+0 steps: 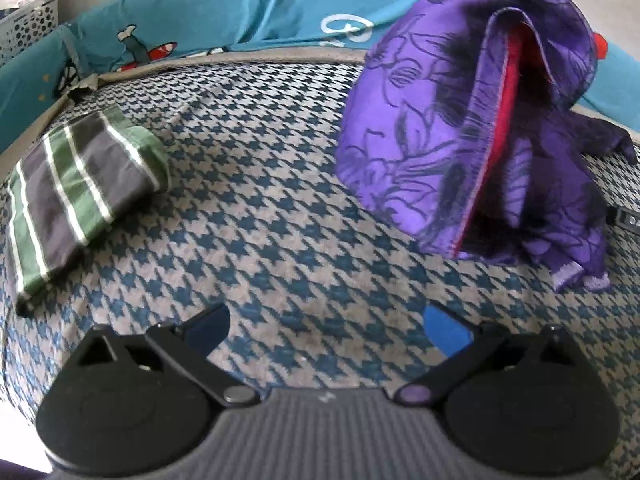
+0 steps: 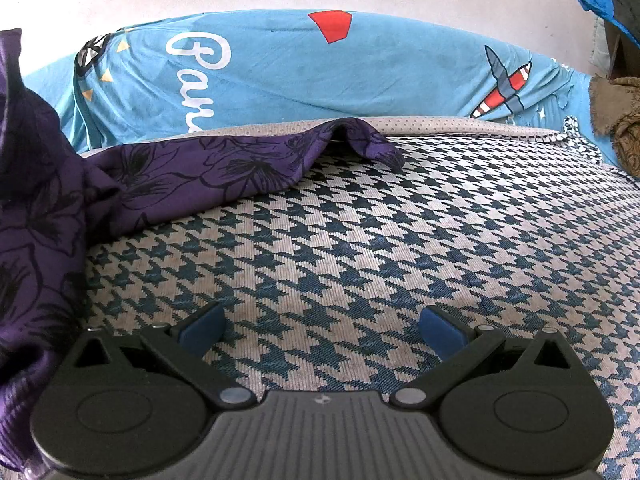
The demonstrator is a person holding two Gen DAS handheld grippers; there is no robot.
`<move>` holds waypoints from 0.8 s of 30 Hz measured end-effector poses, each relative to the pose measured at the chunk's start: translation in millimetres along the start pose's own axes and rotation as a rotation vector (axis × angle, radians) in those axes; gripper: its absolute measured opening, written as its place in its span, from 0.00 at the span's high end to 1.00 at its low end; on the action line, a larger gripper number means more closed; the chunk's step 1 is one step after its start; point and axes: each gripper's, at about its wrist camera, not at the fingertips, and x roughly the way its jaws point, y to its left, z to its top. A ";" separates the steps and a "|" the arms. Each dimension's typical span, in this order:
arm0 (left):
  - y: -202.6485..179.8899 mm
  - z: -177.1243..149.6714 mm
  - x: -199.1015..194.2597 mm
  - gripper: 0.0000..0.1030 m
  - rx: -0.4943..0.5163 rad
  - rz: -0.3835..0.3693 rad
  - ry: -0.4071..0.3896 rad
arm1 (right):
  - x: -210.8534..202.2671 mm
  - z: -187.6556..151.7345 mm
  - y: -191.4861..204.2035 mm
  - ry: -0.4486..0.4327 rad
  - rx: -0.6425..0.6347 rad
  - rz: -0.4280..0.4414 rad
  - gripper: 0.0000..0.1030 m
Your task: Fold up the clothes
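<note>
A purple garment (image 1: 460, 128) with a black flower print and a red inner lining stands heaped up at the right of the left wrist view, on the houndstooth surface (image 1: 288, 208). My left gripper (image 1: 326, 330) is open, low over the bare surface, short of the heap and to its left. A folded green, grey and white striped garment (image 1: 76, 192) lies at the far left. In the right wrist view the same purple garment (image 2: 132, 184) spreads along the left side and back. My right gripper (image 2: 322, 330) is open above the bare houndstooth surface (image 2: 380, 240), with nothing between its fingers.
A teal printed sheet (image 2: 320, 72) covers a raised roll along the back edge, teal sheet (image 1: 224, 8) also behind both garments. A white perforated basket (image 1: 28, 24) stands at the far left. A brown cloth (image 2: 620, 120) lies at the right edge.
</note>
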 end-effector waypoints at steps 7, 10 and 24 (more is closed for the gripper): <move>-7.4 -0.3 -6.0 0.00 0.046 0.028 0.014 | -0.1 0.0 -0.1 0.000 0.000 0.000 0.00; -5.0 6.4 -9.0 0.00 0.037 0.009 0.022 | -0.3 0.0 -0.2 0.000 0.000 0.000 0.00; -1.2 23.6 -6.1 0.00 0.009 0.001 0.024 | -0.6 0.1 -0.3 0.000 0.000 0.000 0.00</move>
